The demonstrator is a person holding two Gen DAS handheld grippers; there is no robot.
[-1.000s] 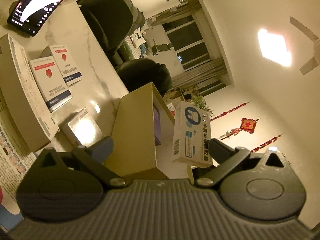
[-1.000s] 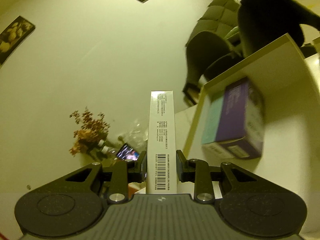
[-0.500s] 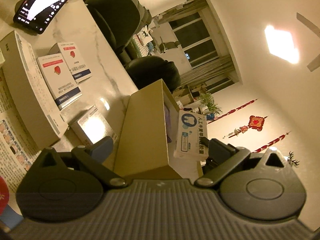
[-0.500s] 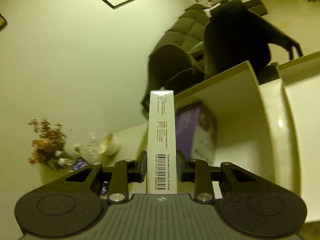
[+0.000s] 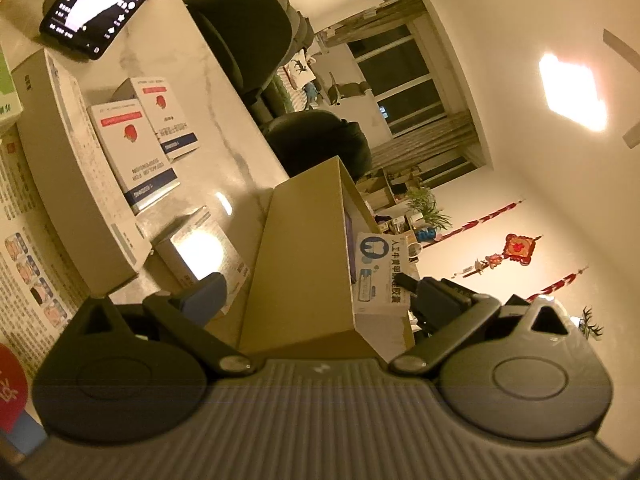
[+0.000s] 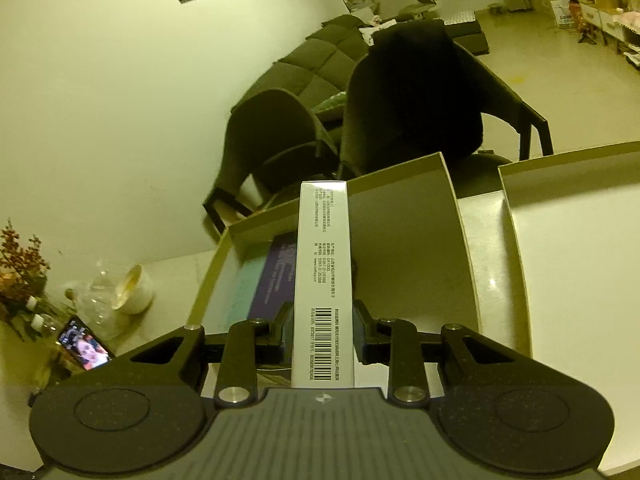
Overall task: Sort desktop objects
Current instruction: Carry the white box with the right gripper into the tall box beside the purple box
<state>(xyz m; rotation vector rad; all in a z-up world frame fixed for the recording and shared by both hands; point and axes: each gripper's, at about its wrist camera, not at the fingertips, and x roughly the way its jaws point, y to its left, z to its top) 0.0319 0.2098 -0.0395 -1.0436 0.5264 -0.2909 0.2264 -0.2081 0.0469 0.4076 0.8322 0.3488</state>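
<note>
The slim white carton (image 6: 323, 280) is clamped between the jaws of the right gripper (image 6: 322, 330) and hangs over the open cardboard box (image 6: 404, 208), not yet released. A purple box (image 6: 276, 276) already lies inside. The left gripper (image 5: 320, 296) stands released, straddling the box wall. Several cartons (image 5: 136, 152) remain on the table (image 5: 224, 120), so sorting appears partly done. Legible markings: a barcode on the held carton; its blue face (image 5: 380, 272) carries a tooth logo and Chinese characters.

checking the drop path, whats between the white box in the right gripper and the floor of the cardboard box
In the right wrist view, a purple box lies on the cardboard box floor, partly under the white box held by the right gripper.
</note>
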